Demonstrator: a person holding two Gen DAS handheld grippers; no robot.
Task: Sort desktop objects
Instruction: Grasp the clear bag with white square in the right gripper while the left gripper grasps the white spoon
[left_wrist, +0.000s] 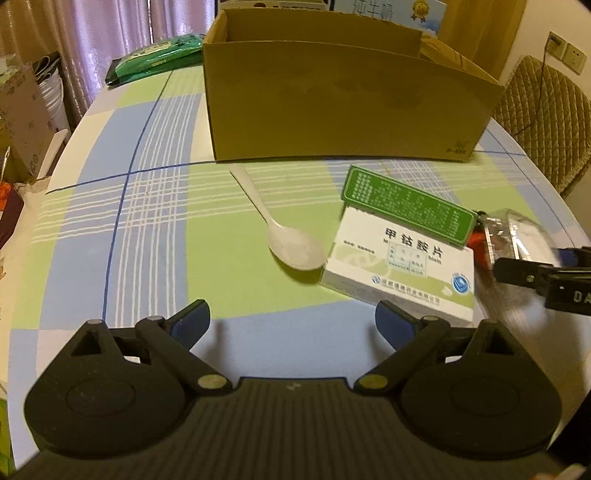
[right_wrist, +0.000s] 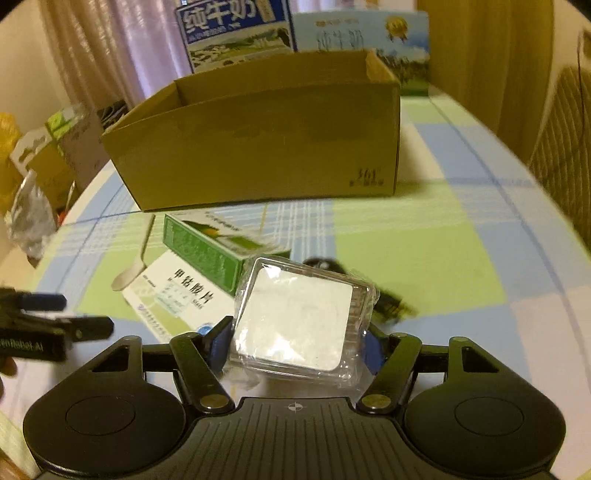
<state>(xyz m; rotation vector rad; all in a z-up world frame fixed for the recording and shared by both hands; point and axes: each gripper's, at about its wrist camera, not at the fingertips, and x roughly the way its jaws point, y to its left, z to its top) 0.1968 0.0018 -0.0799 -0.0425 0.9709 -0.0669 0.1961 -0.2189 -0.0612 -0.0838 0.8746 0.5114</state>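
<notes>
Already the right claw (right_wrist: 291, 350) is clamped on a clear plastic case (right_wrist: 299, 317) with a white square face, its fingers pressing the case from both sides and holding it clear of the worktop (right_wrist: 424, 266). Straight ahead of it, toward the far edge, stands the open cardboard box (right_wrist: 258, 147), its long axis running across the view — so the case lies between claw and box, and the coming move looks like a short carry forward and over the near wall.

The left claw (left_wrist: 291, 321) hangs empty with its fingers spread wide above the near edge. Just beyond it, slightly to its right, lie a white medicine box (left_wrist: 402, 273) and a green box (left_wrist: 406, 206) resting partly on top of it; a white plastic spoon (left_wrist: 284, 232) sits beside them, bowl toward the claw and handle pointing at the cardboard box. A dark object behind the case is too blurred to name.

By my reading the left claw is nearer the spoon and both medicine boxes — the right is nearer the box opening.
</notes>
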